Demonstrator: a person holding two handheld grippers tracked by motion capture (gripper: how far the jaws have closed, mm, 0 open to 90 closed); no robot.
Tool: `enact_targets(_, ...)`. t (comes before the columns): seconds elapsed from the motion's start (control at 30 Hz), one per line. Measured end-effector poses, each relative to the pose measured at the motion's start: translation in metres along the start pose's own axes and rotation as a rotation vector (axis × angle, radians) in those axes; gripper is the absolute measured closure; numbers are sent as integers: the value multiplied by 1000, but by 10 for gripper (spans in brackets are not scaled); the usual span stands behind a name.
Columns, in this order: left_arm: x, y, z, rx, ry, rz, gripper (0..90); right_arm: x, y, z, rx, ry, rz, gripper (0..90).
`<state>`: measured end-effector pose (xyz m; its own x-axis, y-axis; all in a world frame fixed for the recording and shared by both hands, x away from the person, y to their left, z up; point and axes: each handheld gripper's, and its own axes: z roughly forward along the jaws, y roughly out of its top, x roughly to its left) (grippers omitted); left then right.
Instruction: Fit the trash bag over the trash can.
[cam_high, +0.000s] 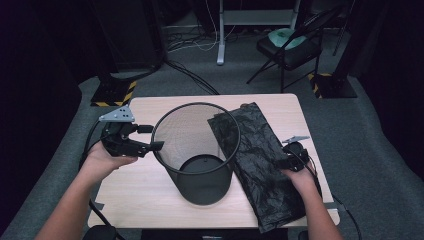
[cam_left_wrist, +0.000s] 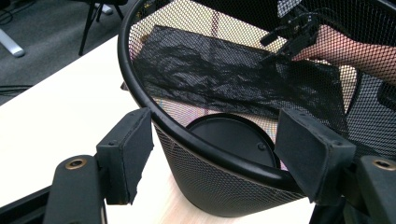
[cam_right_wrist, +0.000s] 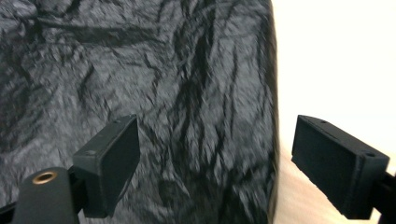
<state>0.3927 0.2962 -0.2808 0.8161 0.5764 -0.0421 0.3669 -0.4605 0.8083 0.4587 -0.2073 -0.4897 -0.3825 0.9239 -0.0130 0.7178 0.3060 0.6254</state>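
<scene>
Bin bag (cam_high: 260, 165) partly hidden behind mesh bin (cam_high: 197, 150).

Black wire-mesh bin (cam_high: 197, 150) with a solid black rim and base. Crinkled, glossy black plastic bag (cam_high: 260, 160). Pale, light-wood desk (cam_high: 140, 190). Black tongs: left tongs (cam_high: 150, 146) topped by a grey plate; right tongs (cam_right_wrist: 217, 163) with matte black pads.

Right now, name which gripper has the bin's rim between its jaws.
The left gripper: its jaws straddle the mesh bin rim. The right gripper hangs open over the black bag.
</scene>
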Motion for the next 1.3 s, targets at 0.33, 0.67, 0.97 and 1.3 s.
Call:
enact_targets(0.33, 1, 1, 2, 7, -2, -4, 269, 1, 15, 17, 8, 15, 30, 86)
enact_targets(0.67, 3, 1, 3, 8, -9, -15, 267, 4, 10, 32, 59, 5, 23, 79)
enact_targets(0.97, 2, 1, 3, 12, -2, -16, 266, 1, 3, 32, 26, 19, 0, 130)
enact_targets(1.3, 4, 0, 3, 8, -10, -24, 268, 11, 3, 27, -5, 78, -68, 480)
